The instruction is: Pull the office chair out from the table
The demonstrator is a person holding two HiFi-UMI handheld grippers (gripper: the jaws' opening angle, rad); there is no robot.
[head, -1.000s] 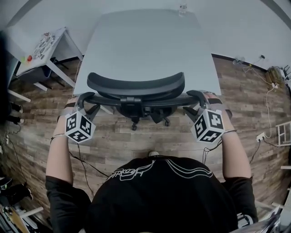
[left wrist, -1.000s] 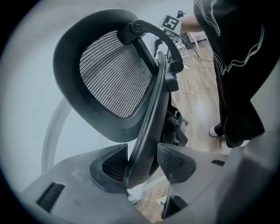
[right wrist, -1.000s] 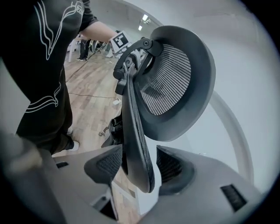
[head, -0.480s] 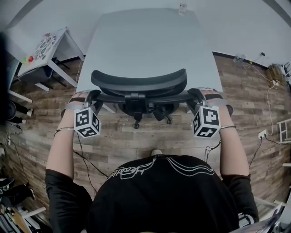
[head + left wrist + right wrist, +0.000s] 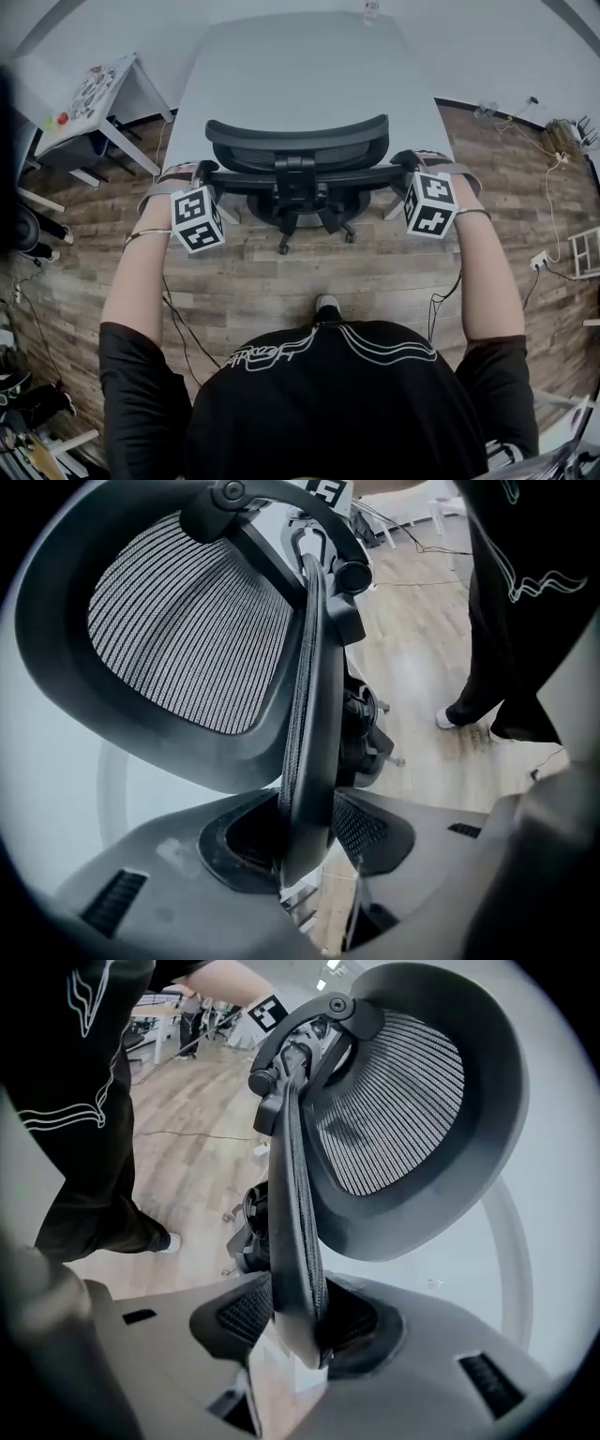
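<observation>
Black mesh office chair (image 5: 298,155) sits tucked against the near edge of the grey table (image 5: 300,66), backrest (image 5: 187,639) facing you. Your left gripper (image 5: 201,176) has just been closing on the backrest's left edge, your right gripper (image 5: 412,164) on its right edge. Both are clamped onto that rim.

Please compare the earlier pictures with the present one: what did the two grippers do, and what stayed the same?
Both grippers moved forward, upward in the head view, to the sides of the office chair. The jaws of the left gripper and the right gripper have just been closing and now clamp the side edges of the backrest. The chair still stands at the table, not pulled out.
</observation>
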